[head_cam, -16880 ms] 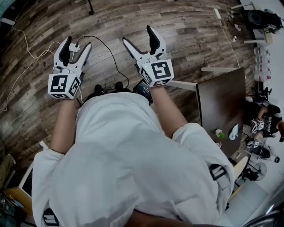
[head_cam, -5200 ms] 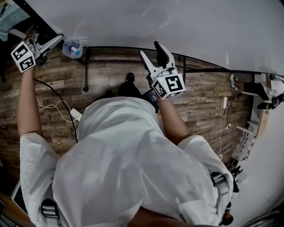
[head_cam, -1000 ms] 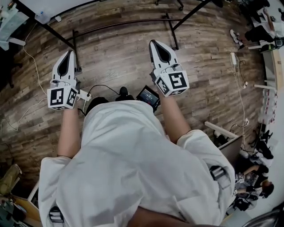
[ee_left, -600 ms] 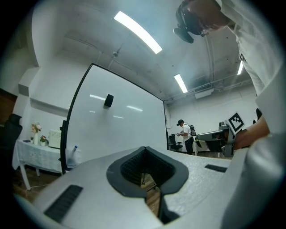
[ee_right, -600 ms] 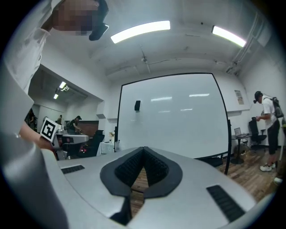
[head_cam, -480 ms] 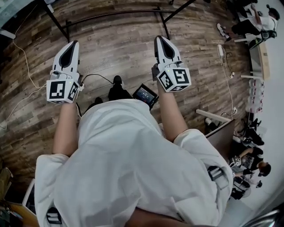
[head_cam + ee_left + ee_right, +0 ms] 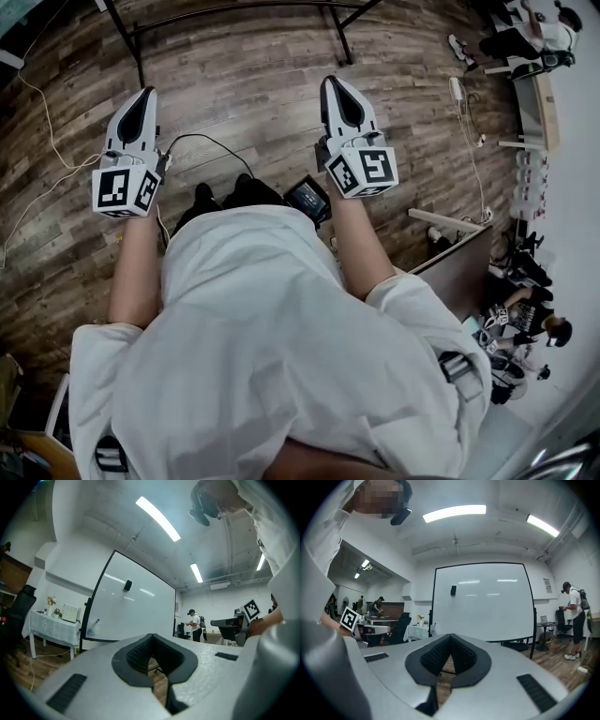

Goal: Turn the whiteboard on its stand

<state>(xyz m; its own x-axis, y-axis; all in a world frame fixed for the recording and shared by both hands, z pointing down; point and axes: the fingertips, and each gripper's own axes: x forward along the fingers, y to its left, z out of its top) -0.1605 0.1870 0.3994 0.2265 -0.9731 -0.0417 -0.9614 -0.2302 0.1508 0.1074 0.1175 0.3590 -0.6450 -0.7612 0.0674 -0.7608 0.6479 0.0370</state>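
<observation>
Plainly out of reach: closed jaws, cables underfoot

The left gripper [image 7: 143, 94] and right gripper [image 7: 334, 84] each have their jaws pressed together with nothing between them. The whiteboard [image 7: 483, 602] stands upright on its stand [image 7: 337, 37], well ahead of both pairs of jaw tips.

Closed jaws cannot take the frame, so a shove from them would probably roll or tip the stand rather than turn the board. A dark item [image 7: 453, 590] stuck high on the board and a small object [image 7: 93, 624] at its lower edge could drop if it swings.

A black cable [image 7: 211, 142] lies on the wooden floor [image 7: 262, 75] just beside the left jaws, and a white cable [image 7: 45, 111] lies further left. Either could trip or snag. A desk [image 7: 459, 272] sits right of and behind the right jaws. A person [image 7: 573, 616] stands right of the board.
</observation>
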